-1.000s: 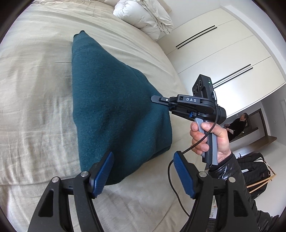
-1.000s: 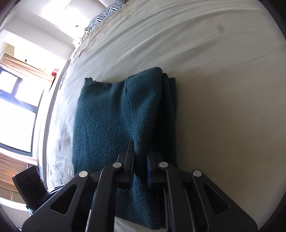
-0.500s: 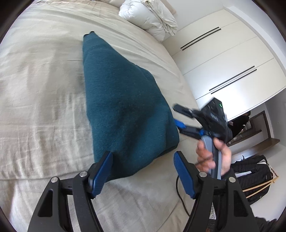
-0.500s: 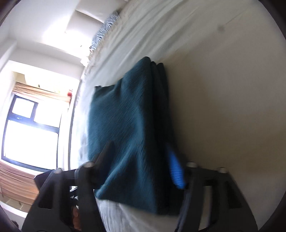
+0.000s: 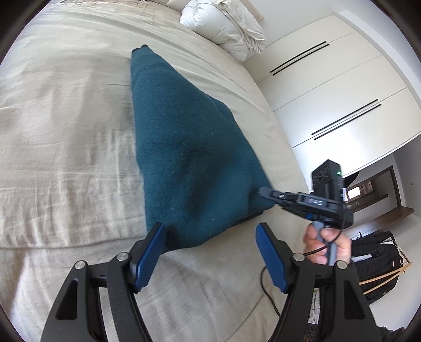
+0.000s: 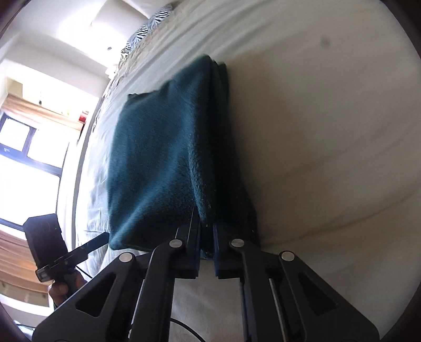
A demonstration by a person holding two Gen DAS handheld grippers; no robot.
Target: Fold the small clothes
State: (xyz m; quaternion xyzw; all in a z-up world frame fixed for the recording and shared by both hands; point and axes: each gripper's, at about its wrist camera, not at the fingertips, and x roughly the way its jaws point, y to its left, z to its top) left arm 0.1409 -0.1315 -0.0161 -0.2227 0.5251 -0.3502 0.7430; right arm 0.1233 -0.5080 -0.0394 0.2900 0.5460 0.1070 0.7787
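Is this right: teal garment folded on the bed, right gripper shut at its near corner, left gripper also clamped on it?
Not quite. The left gripper is open, fingers either side of the teal garment's near end, per the left wrist view. The right gripper is shut at its corner, on the bed.

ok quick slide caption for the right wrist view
Right gripper shut on the near edge of a folded teal garment on a cream bed, jaws having just closed.

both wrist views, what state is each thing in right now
teal garment: folded, lying flat on the bed
left gripper: open, near edge of garment between its pads, not pinched
right gripper: jaws just closed, shut on the garment's corner
white duvet: bundled at the bed's far end
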